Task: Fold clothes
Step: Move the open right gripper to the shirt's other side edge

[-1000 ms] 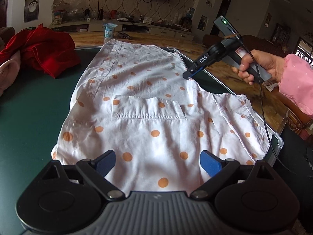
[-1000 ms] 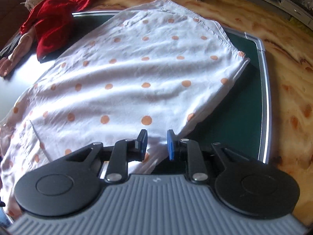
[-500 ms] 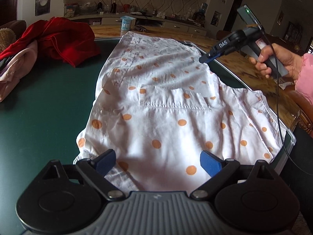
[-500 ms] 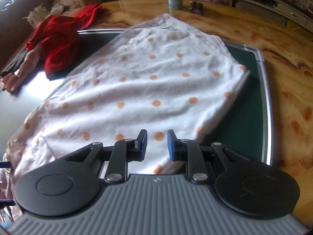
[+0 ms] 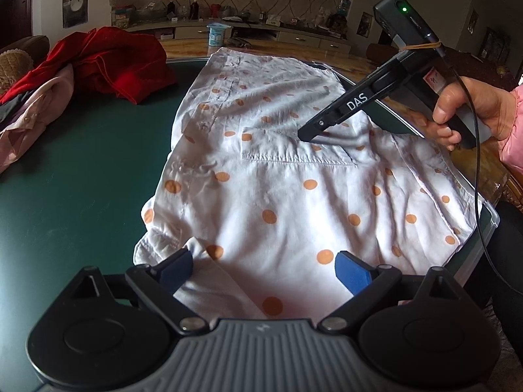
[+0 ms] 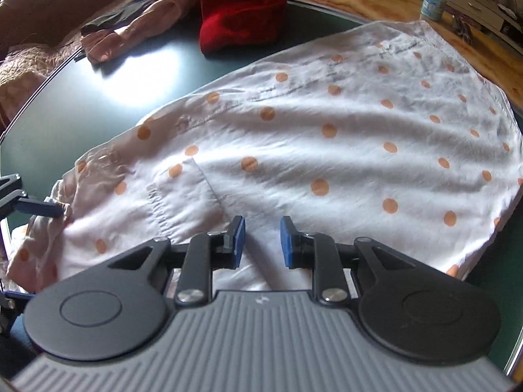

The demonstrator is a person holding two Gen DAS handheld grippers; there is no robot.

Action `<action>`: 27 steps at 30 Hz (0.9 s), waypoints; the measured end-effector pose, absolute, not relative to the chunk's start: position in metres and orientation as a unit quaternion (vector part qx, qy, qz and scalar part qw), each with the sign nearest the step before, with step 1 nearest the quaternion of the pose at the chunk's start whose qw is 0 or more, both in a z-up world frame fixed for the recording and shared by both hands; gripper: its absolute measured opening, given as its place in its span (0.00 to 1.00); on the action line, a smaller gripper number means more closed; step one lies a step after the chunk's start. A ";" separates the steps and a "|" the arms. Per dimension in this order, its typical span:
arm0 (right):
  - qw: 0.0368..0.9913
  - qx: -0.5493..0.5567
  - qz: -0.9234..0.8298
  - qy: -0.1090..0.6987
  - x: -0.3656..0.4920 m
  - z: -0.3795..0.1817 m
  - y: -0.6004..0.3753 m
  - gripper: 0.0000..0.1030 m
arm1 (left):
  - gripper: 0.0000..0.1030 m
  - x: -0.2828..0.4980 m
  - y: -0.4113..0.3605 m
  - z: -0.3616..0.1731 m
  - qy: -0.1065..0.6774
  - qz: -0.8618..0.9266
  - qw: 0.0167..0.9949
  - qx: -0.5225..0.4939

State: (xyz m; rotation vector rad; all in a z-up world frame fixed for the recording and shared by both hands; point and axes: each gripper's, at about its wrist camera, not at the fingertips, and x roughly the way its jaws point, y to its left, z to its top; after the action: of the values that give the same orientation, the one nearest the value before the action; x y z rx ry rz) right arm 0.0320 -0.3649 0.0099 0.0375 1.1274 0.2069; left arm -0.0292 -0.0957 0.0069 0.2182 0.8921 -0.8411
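A white shirt with orange dots (image 5: 278,176) lies spread on the dark green table top (image 5: 81,179), its chest pocket facing up. It also shows in the right wrist view (image 6: 327,150). My left gripper (image 5: 264,269) is open wide just above the shirt's near edge, with nothing between its blue pads. My right gripper (image 6: 260,241) is open with a narrow gap, low over the shirt beside the pocket. In the left wrist view its tip (image 5: 305,134) is right at the top of the pocket.
A red garment (image 5: 114,62) and a pink one (image 5: 36,111) lie heaped at the table's far left. A small white cup (image 5: 218,34) stands on the wooden top beyond the shirt. The table's metal rim (image 5: 487,215) runs along the right.
My right gripper has come down and inward from beside the shirt's right edge to the pocket. My left gripper has moved closer over the shirt's near edge. Both stayed open.
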 end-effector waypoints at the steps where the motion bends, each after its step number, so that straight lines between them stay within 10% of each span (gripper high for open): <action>1: 0.843 0.022 0.088 0.530 0.028 0.015 -0.370 0.27 | 0.94 -0.030 -0.096 0.008 0.419 -0.391 0.813 0.104; 8: 0.875 0.119 -0.068 0.464 -0.081 0.075 -0.426 0.54 | 0.94 -0.056 -0.114 0.038 0.394 -0.417 0.811 0.113; 27: 0.744 0.451 -0.287 0.401 -0.287 0.007 -0.487 0.54 | 0.89 -0.181 -0.232 0.031 0.340 -0.574 0.718 0.198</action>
State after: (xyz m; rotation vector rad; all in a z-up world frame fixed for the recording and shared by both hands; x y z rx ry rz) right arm -0.2874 -0.4870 0.0073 0.9876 0.8791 -0.6293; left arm -0.1807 -0.2322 0.0308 0.4380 0.7526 -1.2703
